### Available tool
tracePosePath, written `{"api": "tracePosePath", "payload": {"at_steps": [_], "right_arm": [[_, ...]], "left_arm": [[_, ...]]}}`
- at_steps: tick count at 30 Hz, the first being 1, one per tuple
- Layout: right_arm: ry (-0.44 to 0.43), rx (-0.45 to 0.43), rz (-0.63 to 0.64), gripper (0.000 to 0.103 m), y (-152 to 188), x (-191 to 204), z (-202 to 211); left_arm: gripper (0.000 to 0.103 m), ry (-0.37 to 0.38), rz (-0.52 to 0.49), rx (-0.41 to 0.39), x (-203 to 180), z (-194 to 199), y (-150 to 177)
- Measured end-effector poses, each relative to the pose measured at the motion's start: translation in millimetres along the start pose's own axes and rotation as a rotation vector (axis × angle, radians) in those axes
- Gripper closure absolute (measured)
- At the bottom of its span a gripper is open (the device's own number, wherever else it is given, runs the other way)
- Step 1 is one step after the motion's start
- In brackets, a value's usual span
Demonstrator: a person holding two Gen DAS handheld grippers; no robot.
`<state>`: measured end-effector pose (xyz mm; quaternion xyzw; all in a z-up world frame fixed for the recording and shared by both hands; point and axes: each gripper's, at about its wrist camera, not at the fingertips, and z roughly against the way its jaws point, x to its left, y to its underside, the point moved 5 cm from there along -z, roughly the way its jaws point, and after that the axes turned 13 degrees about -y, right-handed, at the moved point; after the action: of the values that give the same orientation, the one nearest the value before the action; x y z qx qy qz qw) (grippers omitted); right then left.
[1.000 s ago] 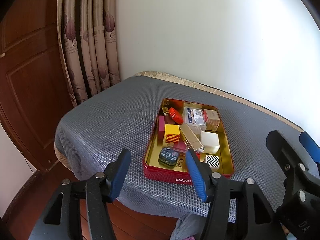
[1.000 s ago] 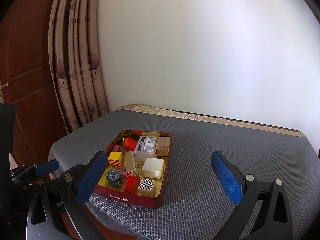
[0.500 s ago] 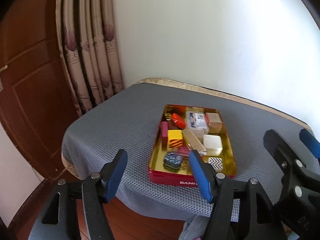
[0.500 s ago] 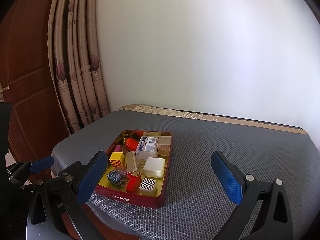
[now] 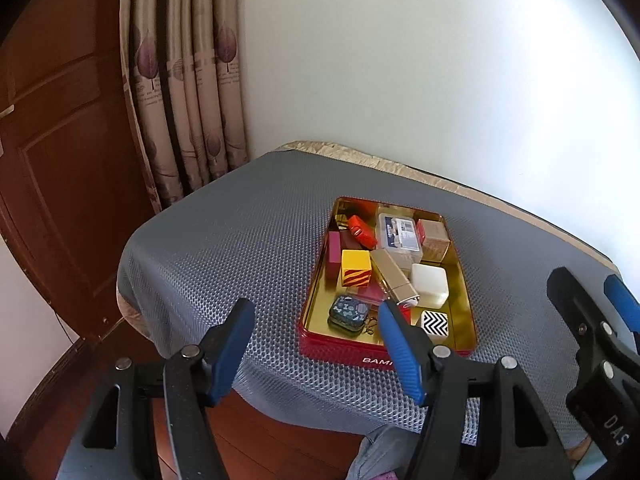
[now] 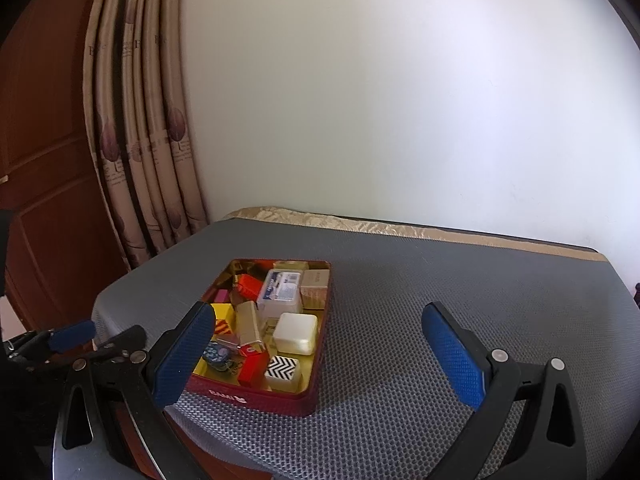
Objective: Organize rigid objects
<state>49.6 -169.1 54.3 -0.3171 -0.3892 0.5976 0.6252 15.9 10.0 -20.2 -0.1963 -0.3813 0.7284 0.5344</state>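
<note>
A red tin (image 5: 344,354) with a gold inside sits on the grey mat. It holds several small things, among them a yellow striped cube (image 5: 355,266), a white box (image 5: 429,286), a black-and-white zigzag cube (image 5: 435,322), a gold tube (image 5: 394,276) and a clear case (image 5: 400,234). My left gripper (image 5: 314,312) hangs open off the tin's near left corner with nothing between its jaws. In the right wrist view the tin (image 6: 256,394) lies at lower left, and my right gripper (image 6: 318,316) stands wide open and empty in front of it.
The grey mesh mat (image 6: 440,280) covers a table against a white wall, and bare mat stretches right of the tin. A curtain (image 5: 188,100) and a wooden door (image 5: 60,160) stand at left. The table's near edge drops to a wooden floor (image 5: 280,432).
The left gripper's jaws have spread a little wider, and its view has shifted slightly so more of the table's left edge shows. The right gripper and the tin's contents have not moved.
</note>
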Motion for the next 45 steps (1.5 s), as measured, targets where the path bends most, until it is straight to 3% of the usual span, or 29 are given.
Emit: {"api": "tracePosePath", "payload": {"at_steps": [19, 45], "right_arm": [[-0.017, 0.059, 0.002, 0.000, 11, -1, -14], [-0.043, 0.079, 0.011, 0.001, 14, 4, -13]], "left_arm": [[0.037, 0.031, 0.025, 0.063, 6, -15, 3], [0.037, 0.043, 0.015, 0.021, 6, -6, -2]]}}
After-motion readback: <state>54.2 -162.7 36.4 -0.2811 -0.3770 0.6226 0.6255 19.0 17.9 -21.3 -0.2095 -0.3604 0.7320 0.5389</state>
